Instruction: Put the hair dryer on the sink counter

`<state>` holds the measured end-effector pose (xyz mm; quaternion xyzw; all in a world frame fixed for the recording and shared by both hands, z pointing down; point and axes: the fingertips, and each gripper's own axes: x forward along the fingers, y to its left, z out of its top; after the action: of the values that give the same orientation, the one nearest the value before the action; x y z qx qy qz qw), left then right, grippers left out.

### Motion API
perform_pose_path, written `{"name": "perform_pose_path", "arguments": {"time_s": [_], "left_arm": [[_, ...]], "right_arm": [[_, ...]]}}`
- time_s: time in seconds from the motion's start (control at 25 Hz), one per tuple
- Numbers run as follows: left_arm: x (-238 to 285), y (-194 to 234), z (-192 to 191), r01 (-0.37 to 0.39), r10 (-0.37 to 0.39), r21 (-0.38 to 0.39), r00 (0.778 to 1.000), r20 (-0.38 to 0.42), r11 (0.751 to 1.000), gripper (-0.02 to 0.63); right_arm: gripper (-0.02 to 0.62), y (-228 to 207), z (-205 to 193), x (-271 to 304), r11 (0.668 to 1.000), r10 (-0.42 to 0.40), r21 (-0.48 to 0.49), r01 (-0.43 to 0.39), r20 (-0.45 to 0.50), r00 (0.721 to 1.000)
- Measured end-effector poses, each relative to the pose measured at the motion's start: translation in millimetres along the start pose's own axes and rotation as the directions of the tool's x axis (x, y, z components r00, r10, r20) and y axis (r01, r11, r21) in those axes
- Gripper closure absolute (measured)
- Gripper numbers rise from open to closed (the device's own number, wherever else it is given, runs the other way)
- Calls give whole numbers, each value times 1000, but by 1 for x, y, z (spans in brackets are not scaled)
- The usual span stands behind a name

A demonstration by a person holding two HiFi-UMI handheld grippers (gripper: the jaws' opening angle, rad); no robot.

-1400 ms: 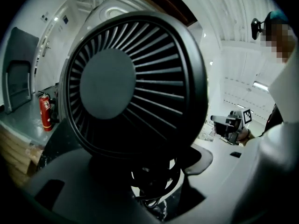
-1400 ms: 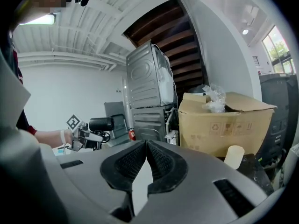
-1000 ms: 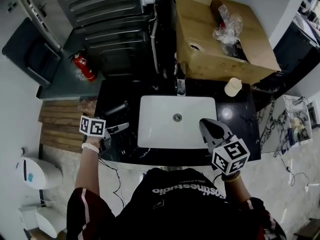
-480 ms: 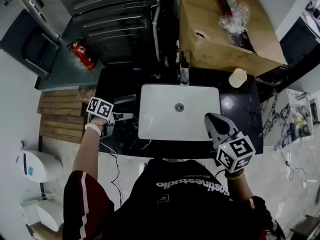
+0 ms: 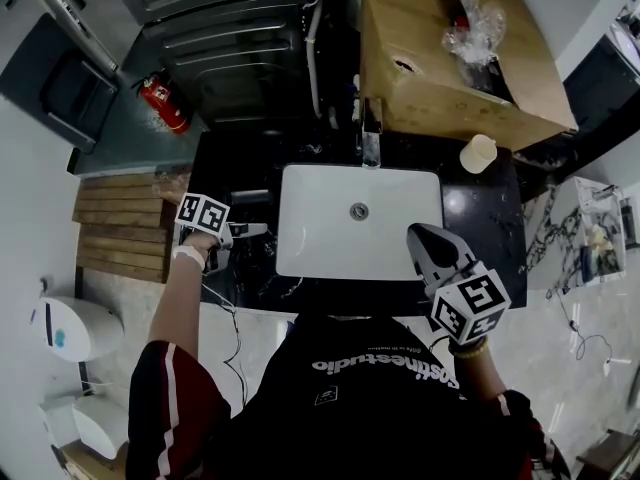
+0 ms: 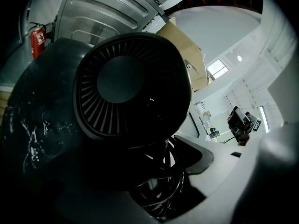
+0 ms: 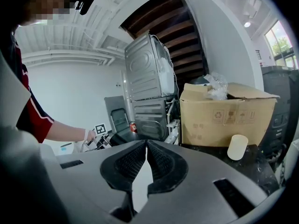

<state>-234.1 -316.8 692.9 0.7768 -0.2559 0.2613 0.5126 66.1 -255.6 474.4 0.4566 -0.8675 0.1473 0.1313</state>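
**Black plastic, top-heavy: take it by the handle**

Black all over, the hair dryer (image 6: 133,85) fills my left gripper view. Its round rear grille has fine radial vanes about a plain centre disc, and the shell is matt and hard. Below the grille its cable (image 6: 159,185) is wound in loose loops round the handle. My left claw (image 5: 240,232) is clamped there, on handle and cable together. One pale jaw shows beside the loops, and the other is lost in shadow.

I judge it light but top-heavy, with the barrel wanting to swing about the grip. The shell looks stiff and a little slippery, while the wound cable gives the pads some bite. The handle is the place to hold, not the grille, whose thin vanes could crack. A loose loop might snag.

From the head view, claw and dryer are just left of the white sink (image 5: 300,258), low over the black stone table (image 5: 470,218). I cannot tell whether the dryer touches it.

My right claw (image 7: 146,148) is closed on nothing, at the sink's right front corner.
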Motion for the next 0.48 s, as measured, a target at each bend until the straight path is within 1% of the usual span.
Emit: {"name": "perform_pose_path", "arguments": {"time_s": [0.16,0.32,0.48], "left_arm": [[0,0,1,-12,12,11,1000,18,1000,298],[-3,2,4,-35,33,26,997,69,999,296],[-8,8,5,-64,62,17,993,102,998,295]], "right_arm": [[554,1,1,3,1000,4,-4,-4,0,1000],[554,3,1,4,1000,6,-15,-6,4,1000],[554,4,-2,4,1000,12,-10,-12,-3,1000]]}}
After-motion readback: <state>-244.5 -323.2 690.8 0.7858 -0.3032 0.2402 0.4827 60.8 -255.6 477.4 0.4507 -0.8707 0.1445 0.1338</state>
